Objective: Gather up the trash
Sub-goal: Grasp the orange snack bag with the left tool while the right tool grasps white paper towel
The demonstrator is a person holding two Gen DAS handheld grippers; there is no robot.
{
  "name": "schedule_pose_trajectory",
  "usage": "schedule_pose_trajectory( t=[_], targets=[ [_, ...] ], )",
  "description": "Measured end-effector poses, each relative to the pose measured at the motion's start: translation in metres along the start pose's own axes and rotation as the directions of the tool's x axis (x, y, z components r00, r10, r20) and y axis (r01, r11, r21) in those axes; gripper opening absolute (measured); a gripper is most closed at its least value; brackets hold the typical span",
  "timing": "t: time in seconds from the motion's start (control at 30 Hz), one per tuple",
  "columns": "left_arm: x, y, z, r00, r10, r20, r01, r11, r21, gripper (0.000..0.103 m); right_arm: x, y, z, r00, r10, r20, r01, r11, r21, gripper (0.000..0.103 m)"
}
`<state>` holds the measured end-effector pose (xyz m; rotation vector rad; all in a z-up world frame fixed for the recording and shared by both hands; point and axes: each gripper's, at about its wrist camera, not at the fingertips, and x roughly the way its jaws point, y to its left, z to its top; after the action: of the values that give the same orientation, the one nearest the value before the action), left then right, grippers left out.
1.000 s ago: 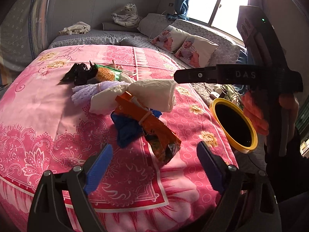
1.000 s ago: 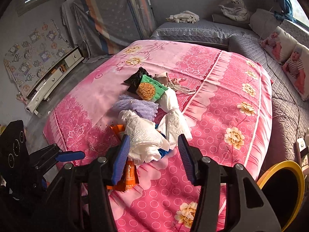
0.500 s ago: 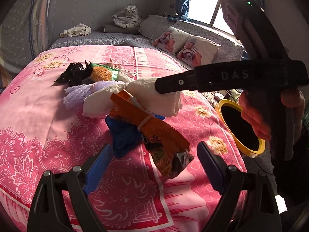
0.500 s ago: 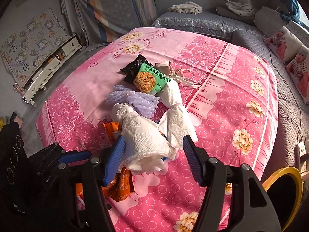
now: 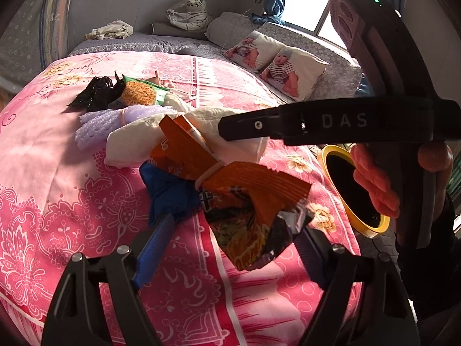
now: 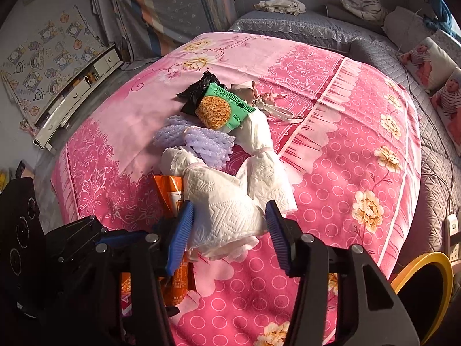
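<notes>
Where trash [image 6: 219,150] lies heaped, a pink bedspread [image 6: 345,173] covers the bed.

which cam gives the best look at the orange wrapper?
Left wrist. The orange wrapper fills the centre there: rubber band round its middle, torn dark end nearest the camera, lying over blue trash. Right wrist shows only an orange strip beside the white tissue, mostly hidden behind that hand-held gripper's left finger.

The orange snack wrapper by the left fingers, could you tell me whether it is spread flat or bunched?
Bunched: a band cinches the orange snack wrapper mid-length.
</notes>
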<state>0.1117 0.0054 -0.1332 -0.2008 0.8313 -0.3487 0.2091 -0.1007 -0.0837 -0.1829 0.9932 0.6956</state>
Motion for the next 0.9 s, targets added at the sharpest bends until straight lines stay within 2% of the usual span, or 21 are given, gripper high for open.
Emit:
schedule_pose_trajectory(
  t=[0.1,0.17,0.23,0.5,0.67,0.9],
  targets=[
    [0.004,-0.003,0.001,1.0,0.001,-0.008,-0.001,1.0,0.012,0.069,0.002,0.0,-0.002,1.0,-0.004,-0.002,0.004,1.0,-0.004,0.041],
    [0.007,-0.004,0.001,1.0,-0.008,-0.017,0.009,1.0,0.013,0.059,0.002,-0.001,-0.002,1.0,-0.009,-0.003,0.009,1.0,-0.005,0.037],
    [0.009,-0.004,0.0,1.0,-0.015,-0.028,0.015,1.0,0.01,0.054,0.001,-0.002,-0.002,1.0,-0.015,0.003,0.015,1.0,-0.001,0.033],
    [0.002,-0.007,0.001,0.999,-0.03,-0.011,0.03,0.999,0.021,0.044,-0.008,-0.004,-0.001,0.997,-0.061,0.038,0.061,0.998,0.003,0.02],
    [-0.005,-0.006,0.002,0.999,-0.051,0.003,0.051,0.999,0.015,0.038,-0.015,-0.003,-0.002,0.996,-0.073,0.056,0.073,0.997,-0.002,0.018],
    [-0.021,-0.005,0.0,0.998,-0.049,0.033,0.049,0.998,0.026,0.038,-0.033,-0.004,-0.001,0.991,-0.082,0.102,0.081,0.997,0.016,0.017]
  ],
)
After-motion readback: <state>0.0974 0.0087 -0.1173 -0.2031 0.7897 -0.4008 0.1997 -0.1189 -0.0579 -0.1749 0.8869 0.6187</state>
